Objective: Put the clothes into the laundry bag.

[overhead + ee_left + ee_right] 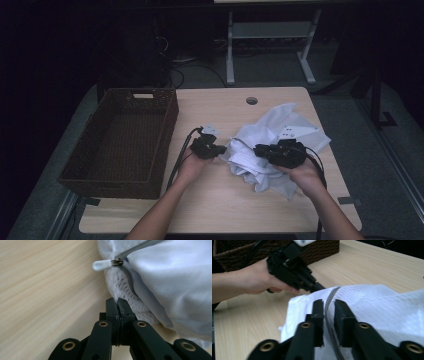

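A crumpled white garment of thin fabric with a mesh lining and a grey zipper [272,150] lies on the light wooden surface [210,210], a little right of the middle in the high view. To its left, near the left edge of the surface, stands a dark brown woven basket of rectangular shape [122,142].

The left tongs [216,149] are at the left edge of the garment, in the middle of the high view. In the left gripper view their two black jaws are pressed together, and a fold of the white mesh edge [125,293] is pinched between them. The white zipper pull [102,264] lies on the surface in the upper middle of that view, just beside the fold.

The right tongs [259,149] rest on top of the garment, right of the left tongs. In the right gripper view [328,315] their jaws stand a little apart, and the grey zipper line [329,302] runs through the gap between them; the pads do not press on it. The left hand [259,277] with its tongs shows in the upper left of that view, with the basket behind it.
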The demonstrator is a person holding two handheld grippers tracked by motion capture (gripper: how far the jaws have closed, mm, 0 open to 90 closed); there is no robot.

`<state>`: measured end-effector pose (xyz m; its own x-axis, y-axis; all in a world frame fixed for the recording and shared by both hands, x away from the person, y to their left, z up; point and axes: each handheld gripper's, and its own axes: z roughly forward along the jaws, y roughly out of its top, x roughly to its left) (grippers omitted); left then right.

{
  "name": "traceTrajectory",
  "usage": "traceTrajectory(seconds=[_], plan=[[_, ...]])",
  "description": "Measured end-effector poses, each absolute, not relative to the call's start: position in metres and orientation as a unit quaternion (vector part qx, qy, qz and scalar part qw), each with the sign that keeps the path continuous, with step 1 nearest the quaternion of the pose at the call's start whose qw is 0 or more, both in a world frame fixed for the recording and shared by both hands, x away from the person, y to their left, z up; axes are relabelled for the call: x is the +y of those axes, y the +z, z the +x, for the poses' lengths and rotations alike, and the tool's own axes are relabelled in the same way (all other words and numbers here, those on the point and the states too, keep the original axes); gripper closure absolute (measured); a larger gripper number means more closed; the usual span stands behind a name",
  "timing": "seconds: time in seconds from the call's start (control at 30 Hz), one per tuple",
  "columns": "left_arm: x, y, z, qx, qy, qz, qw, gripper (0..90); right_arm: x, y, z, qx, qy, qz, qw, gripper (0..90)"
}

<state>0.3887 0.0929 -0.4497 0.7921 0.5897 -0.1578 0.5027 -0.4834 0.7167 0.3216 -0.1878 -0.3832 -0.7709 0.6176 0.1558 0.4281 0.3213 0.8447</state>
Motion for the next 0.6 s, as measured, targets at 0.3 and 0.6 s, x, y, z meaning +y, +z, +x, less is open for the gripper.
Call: traceTrajectory(seconds=[0.3, 0.6], plan=[[0.113, -0.449, 0.347, 0.305, 0.036, 0.863, 0.400, 88.8, -0.193, -0.377, 0.298, 0.809, 0.485, 0.317, 0.097, 60.2], [0.119, -0.446, 0.317, 0.292, 0.020, 0.866, 0.406, 88.8, -0.168, -0.377, 0.269, 0.835, 0.479, 0.262, 0.065, 49.8]])
